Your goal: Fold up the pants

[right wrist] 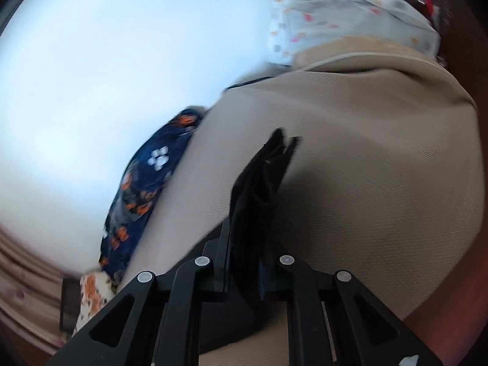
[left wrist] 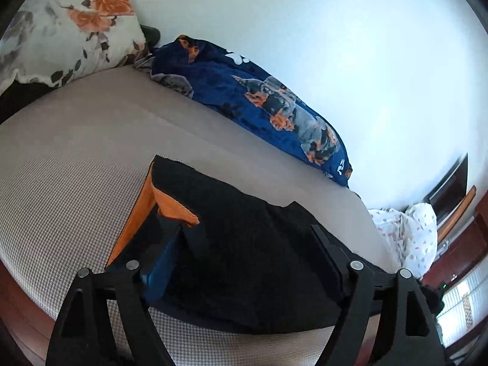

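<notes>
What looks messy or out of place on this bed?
The black pants are bunched rather than flat, with an orange patch showing at one edge. A blue dog-print blanket lies crumpled by the wall. Nothing looks spilled or damaged.

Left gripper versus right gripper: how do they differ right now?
The left gripper has its jaws spread wide, with the black pants lying loose between them; the right gripper has its jaws closed tight on a bunched black fold. The left view is sharp, the right view blurred. Both are over the beige mattress.
</notes>
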`<action>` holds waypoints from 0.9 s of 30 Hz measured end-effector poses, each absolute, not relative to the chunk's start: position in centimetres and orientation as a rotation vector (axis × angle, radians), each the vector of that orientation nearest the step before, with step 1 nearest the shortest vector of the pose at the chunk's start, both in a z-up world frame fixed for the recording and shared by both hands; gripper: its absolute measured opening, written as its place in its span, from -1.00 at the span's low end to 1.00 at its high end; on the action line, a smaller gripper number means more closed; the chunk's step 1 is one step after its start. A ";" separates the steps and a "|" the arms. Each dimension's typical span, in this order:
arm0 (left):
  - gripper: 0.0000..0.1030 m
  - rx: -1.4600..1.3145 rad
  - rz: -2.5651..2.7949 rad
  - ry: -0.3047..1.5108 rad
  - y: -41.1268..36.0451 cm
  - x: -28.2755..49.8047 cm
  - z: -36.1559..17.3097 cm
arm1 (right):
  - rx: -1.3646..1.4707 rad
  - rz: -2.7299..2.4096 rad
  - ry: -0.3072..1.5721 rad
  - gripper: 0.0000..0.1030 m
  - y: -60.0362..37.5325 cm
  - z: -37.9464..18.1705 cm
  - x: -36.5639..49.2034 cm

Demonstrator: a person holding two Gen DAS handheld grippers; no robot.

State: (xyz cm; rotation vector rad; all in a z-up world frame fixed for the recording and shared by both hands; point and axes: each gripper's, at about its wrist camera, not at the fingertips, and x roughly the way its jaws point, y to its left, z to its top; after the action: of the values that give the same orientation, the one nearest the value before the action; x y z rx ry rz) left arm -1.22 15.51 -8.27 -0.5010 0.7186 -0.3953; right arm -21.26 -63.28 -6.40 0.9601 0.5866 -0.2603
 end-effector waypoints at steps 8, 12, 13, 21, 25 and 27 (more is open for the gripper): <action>0.66 -0.458 -0.389 0.726 14.4 -1.2 -8.2 | 0.858 -0.077 0.643 -0.75 -56.1 -3.7 -16.0; 0.72 -0.429 -0.380 0.736 13.8 -1.2 -8.4 | 0.789 -0.006 0.709 -0.75 -51.8 -3.7 -12.9; 0.73 -0.424 -0.379 0.739 13.7 -1.2 -8.4 | 0.777 0.011 0.728 -0.75 -50.8 -3.9 -12.3; 0.79 -0.386 -0.370 0.772 12.8 -1.0 -9.3 | 0.687 0.093 0.848 -0.75 -44.4 -6.4 -9.4; 0.79 -0.363 -0.369 0.788 12.3 -1.0 -9.7 | 0.604 0.112 0.893 -0.75 -41.1 -7.0 -8.5; 0.79 -0.349 -0.367 0.791 12.1 -1.1 -9.8 | 0.566 0.129 0.907 -0.75 -39.8 -7.2 -8.0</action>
State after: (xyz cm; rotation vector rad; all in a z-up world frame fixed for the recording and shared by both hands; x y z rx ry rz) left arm -1.07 12.13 -9.85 -0.3491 0.7913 -0.3666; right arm -8.03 -39.81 -7.24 0.5662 0.9066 0.1294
